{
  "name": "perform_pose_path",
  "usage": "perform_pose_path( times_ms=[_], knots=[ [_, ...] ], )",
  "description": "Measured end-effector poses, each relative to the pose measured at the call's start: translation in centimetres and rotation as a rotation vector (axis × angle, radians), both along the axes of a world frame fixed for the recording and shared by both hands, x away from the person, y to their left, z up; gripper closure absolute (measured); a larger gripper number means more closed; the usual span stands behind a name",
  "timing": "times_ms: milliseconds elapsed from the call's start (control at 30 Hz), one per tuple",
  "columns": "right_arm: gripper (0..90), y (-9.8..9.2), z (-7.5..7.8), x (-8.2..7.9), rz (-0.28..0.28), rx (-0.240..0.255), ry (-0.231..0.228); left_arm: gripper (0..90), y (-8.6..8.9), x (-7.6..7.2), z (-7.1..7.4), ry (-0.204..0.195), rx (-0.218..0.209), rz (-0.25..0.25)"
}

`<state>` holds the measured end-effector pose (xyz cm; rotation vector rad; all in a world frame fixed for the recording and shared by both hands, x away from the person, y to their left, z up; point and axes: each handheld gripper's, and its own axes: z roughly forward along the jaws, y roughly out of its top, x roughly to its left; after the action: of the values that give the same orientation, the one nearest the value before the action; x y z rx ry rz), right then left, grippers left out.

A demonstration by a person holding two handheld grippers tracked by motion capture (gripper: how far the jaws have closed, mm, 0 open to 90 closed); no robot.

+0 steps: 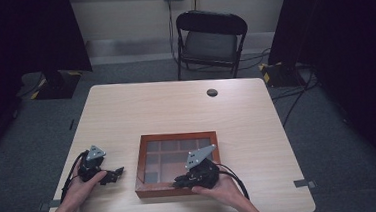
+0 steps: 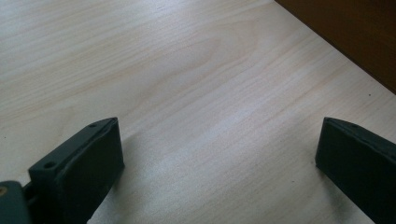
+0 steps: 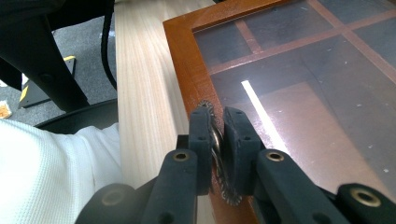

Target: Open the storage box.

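Wooden box (image 1: 154,190) with glass-paned lid, flat near table's front edge. Small metal clasp (image 3: 215,140) at its front rim, pinched upright.

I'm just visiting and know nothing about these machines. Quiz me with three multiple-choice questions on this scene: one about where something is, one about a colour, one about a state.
1. Where does the wooden box sit on the table?
A. near the person's edge
B. by the far edge
C. on the chair

2. What colour is the box's frame?
A. white
B. reddish brown
C. blue

3. How do the left gripper's jaws stand?
A. clamped on the box
B. holding a cup
C. wide apart over bare tabletop

Answers:
1. A, since the high view shows the box close to the person's hands, with the right gripper at its near rim.
2. B, as the right gripper view shows a reddish-brown frame around a glass lid.
3. C, because the left gripper view shows only wood grain between the two jaws.
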<state>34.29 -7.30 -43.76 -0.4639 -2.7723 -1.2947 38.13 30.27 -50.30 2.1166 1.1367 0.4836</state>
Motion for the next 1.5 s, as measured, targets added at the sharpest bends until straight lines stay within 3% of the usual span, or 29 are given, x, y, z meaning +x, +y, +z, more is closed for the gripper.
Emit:
perform_pose_path(
  times_ms=[733, 1500],
  knots=[
    [82.8, 0.5, 0.5, 0.0, 0.0, -0.011, 0.0, 0.1, 0.0, 0.0, 0.0, 0.0, 0.0, -0.001],
    [83.0, 0.4, 1.8, 0.1, 0.009, 0.023, -0.012, 0.1, 0.0, 0.0, 0.0, 0.0, 0.0, -0.001]
  ],
)
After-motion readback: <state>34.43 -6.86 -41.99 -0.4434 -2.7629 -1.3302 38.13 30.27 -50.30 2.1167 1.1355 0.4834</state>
